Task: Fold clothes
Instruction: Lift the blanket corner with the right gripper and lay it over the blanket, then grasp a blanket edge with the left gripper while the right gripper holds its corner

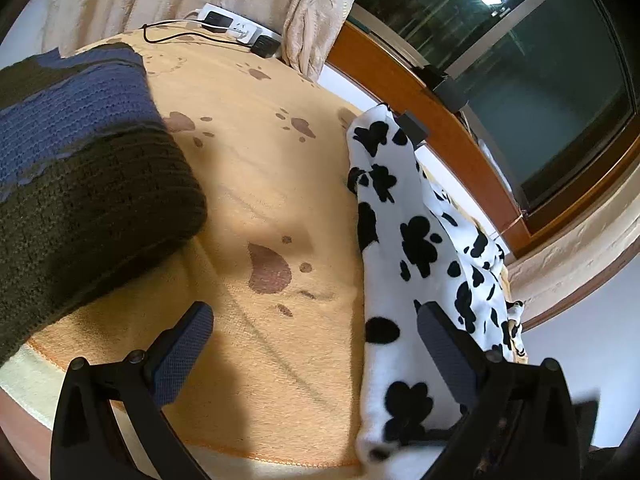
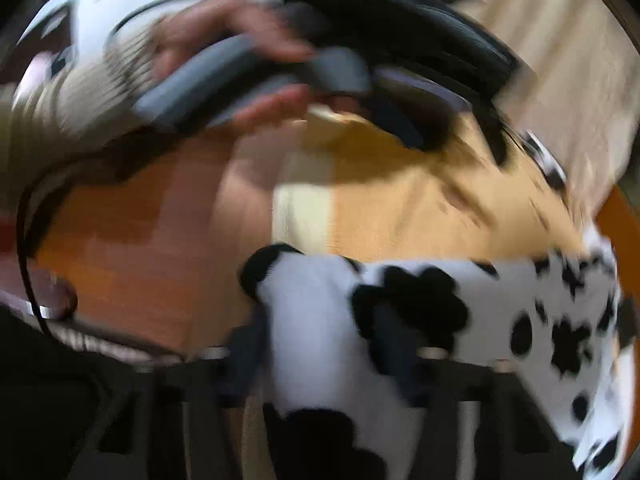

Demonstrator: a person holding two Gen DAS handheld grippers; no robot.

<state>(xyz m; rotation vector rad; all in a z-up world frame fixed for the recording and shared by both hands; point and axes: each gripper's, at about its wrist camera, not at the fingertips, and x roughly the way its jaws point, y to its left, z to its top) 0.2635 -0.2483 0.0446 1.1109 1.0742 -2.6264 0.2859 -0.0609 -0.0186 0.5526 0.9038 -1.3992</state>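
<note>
right gripper (image 2: 320, 344) clamped on cow-print fleece (image 2: 320, 320) (blurred) | left gripper (image 1: 316, 344) spread, empty | fleece soft, floppy: pinch hem by blanket (image 1: 260, 184) edge

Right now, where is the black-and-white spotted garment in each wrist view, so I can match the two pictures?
Left wrist view: the spotted garment runs down the right side, from mid-frame to the bottom edge.
Right wrist view: it fills the lower middle and right, with its near end between the right gripper's fingers.
Shared landmark: the orange paw-print blanket beneath it.
</note>
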